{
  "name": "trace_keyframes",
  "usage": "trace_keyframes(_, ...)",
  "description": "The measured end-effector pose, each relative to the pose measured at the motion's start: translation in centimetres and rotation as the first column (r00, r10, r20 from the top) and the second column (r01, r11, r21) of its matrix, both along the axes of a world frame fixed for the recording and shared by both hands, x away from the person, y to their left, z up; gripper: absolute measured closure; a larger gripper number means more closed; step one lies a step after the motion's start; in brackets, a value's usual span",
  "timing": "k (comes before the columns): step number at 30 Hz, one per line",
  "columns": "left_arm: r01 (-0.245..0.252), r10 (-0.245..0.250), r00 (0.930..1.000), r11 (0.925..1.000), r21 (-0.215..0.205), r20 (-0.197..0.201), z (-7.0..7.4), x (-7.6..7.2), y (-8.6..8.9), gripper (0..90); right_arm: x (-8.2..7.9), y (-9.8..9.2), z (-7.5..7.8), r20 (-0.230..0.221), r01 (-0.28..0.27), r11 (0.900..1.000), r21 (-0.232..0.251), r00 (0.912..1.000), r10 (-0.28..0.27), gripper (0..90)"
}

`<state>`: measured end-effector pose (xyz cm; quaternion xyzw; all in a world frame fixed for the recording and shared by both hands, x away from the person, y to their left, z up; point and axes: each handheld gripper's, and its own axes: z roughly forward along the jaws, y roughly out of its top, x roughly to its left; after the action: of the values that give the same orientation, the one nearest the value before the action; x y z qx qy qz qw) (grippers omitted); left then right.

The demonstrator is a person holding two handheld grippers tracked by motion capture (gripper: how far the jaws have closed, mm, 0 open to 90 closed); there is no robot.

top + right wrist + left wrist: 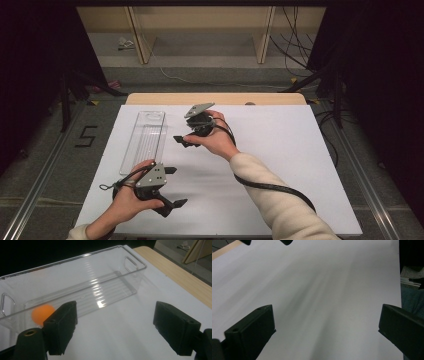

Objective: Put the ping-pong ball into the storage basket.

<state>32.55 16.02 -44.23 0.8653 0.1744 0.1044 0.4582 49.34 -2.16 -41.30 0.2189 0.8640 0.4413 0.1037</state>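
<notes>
Down at the near left corner, the left gripper (170,186) sits low over the white surface (280,150), jaws spread wide on nothing, the hand (125,197) curled around its body. Beside it, a long clear bin (145,135) lies lengthwise, an orange ball (41,314) resting at one end inside. Further right, the right gripper (181,141) hovers, jaws wide and empty, pointing toward the bin.

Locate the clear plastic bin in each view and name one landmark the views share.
High view: clear plastic bin lies left of centre on the white board, beyond the left gripper.
Left gripper view: not in it; white board ahead.
Right gripper view: the bin spans the upper left, an orange ball inside near one end.
Shared landmark: the wooden table edge past the board.
</notes>
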Motion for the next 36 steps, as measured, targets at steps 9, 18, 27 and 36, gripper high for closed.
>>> trace_keyframes(9,0.0,0.0,1.0,1.0,0.0,-0.001,0.0,0.0,0.0,0.0,-0.4,-2.4,-0.2,-0.005,0.03,1.0,0.003,0.9995,-0.03,20.4)
trace_keyframes(18,-0.002,0.002,1.0,1.0,0.001,0.0,0.0,0.0,0.0,0.0,-1.1,-4.7,-0.4,-0.007,0.058,0.998,0.003,0.9983,-0.058,20.4)
trace_keyframes(27,-0.002,0.002,1.0,1.0,0.001,-0.001,0.0,0.0,0.0,0.0,-1.5,-6.9,-0.5,-0.011,0.088,0.996,0.015,0.9961,-0.088,20.3)
trace_keyframes(36,-0.003,0.003,1.0,1.0,0.001,-0.001,0.0,0.0,0.0,0.0,-2.1,-9.2,-0.9,-0.013,0.118,0.993,0.018,0.993,-0.118,20.1)
